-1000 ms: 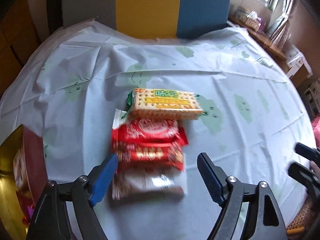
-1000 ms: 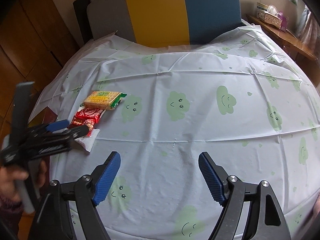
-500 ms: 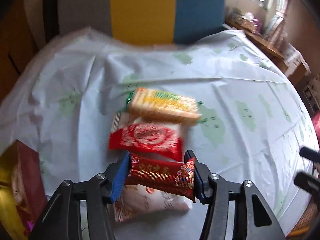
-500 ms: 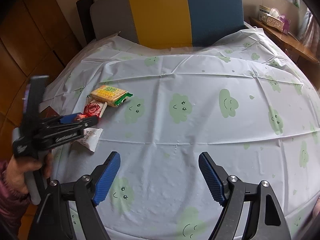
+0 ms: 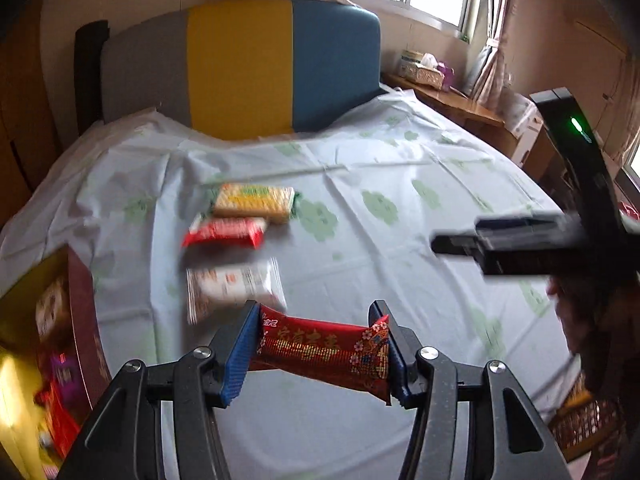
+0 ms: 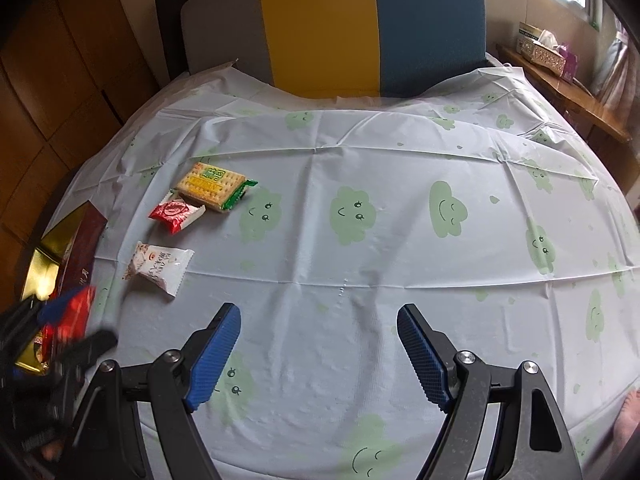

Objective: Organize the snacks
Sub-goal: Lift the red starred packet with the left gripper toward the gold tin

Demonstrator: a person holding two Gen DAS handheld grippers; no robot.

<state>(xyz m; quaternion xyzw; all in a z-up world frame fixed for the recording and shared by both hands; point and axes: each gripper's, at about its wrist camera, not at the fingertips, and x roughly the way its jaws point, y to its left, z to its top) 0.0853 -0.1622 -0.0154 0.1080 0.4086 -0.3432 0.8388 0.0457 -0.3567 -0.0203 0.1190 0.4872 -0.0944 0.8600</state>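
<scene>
My left gripper (image 5: 316,320) is shut on a red patterned snack packet (image 5: 320,350), held across its width and lifted off the tablecloth. On the cloth beyond it lie a white packet (image 5: 232,284), a red-and-white packet (image 5: 224,232) and a yellow cracker packet (image 5: 254,200) in a row. In the right wrist view the same row shows at the left: crackers (image 6: 212,186), red-and-white packet (image 6: 176,214), white packet (image 6: 160,266). The held red packet (image 6: 74,312) appears blurred at the lower left there. My right gripper (image 6: 318,332) hangs open over bare cloth with nothing between its fingers.
A gold and maroon box (image 6: 68,240) with snacks inside sits at the table's left edge. A grey, yellow and blue headboard (image 6: 320,28) stands behind the table. A wooden shelf with a tissue box (image 6: 540,50) is at the right. A woven basket (image 5: 580,420) shows low on the right.
My left gripper closed on the red patterned packet and lifted it away from the row, toward the box side. The right gripper stayed where it was, still open.
</scene>
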